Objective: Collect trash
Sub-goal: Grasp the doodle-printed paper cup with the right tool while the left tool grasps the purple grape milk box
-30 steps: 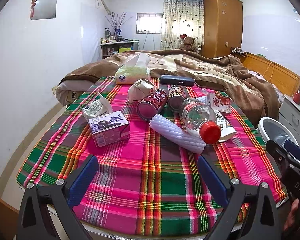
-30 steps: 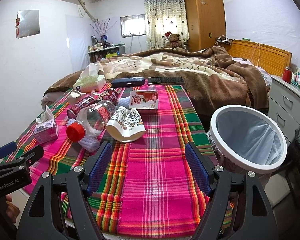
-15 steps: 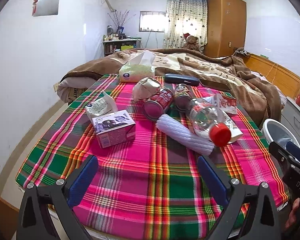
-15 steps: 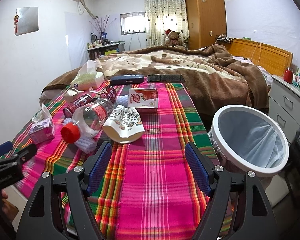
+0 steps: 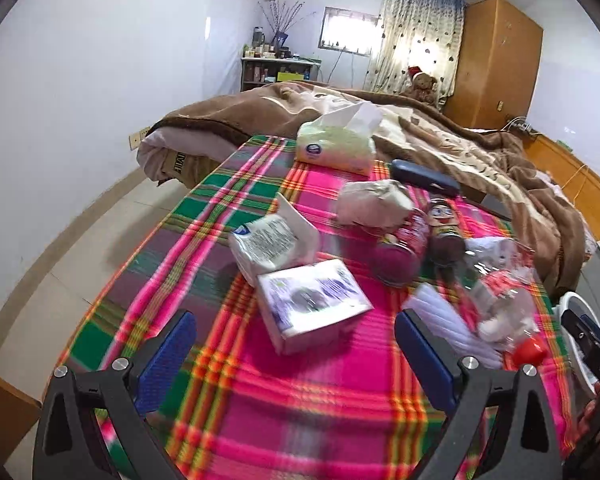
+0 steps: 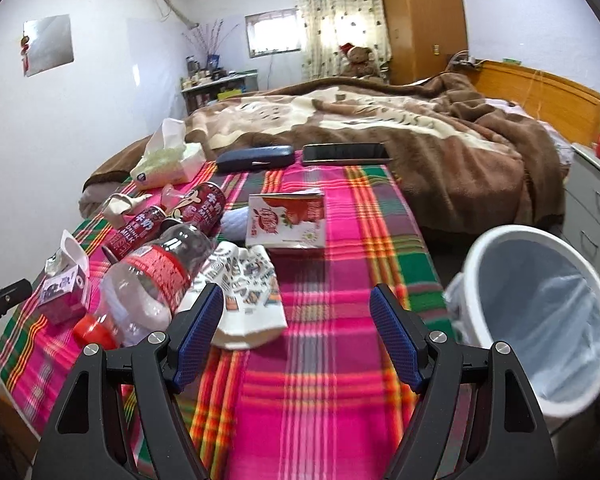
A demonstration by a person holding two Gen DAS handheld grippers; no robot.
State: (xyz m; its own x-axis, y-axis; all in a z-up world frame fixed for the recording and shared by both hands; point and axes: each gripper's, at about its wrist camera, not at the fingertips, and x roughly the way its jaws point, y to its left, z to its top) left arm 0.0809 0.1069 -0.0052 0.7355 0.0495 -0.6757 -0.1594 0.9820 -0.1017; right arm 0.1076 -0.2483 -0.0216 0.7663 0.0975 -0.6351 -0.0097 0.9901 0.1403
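Observation:
Trash lies on a plaid blanket (image 5: 300, 408): a purple carton (image 5: 312, 304), a white packet (image 5: 268, 240), crumpled paper (image 5: 374, 202), two red milk cans (image 6: 168, 220), a clear bottle with a red cap (image 6: 152, 284), a printed paper bag (image 6: 248, 296) and a red-and-white flat carton (image 6: 286, 222). My left gripper (image 5: 296, 344) is open, just short of the purple carton. My right gripper (image 6: 296, 332) is open, its left finger beside the paper bag. A white bin (image 6: 540, 320) with a liner stands at the bed's right side.
A tissue pack (image 5: 336, 144), a dark glasses case (image 6: 256, 157) and a phone (image 6: 344, 153) lie at the far end of the blanket. A brown quilt (image 6: 420, 128) covers the bed beyond. A grey drawer unit (image 6: 592, 204) stands right of the bin.
My left gripper has swung left and closer, so the purple carton now sits between its fingers' line. My right gripper has moved forward towards the paper bag and bottle. Both stay open.

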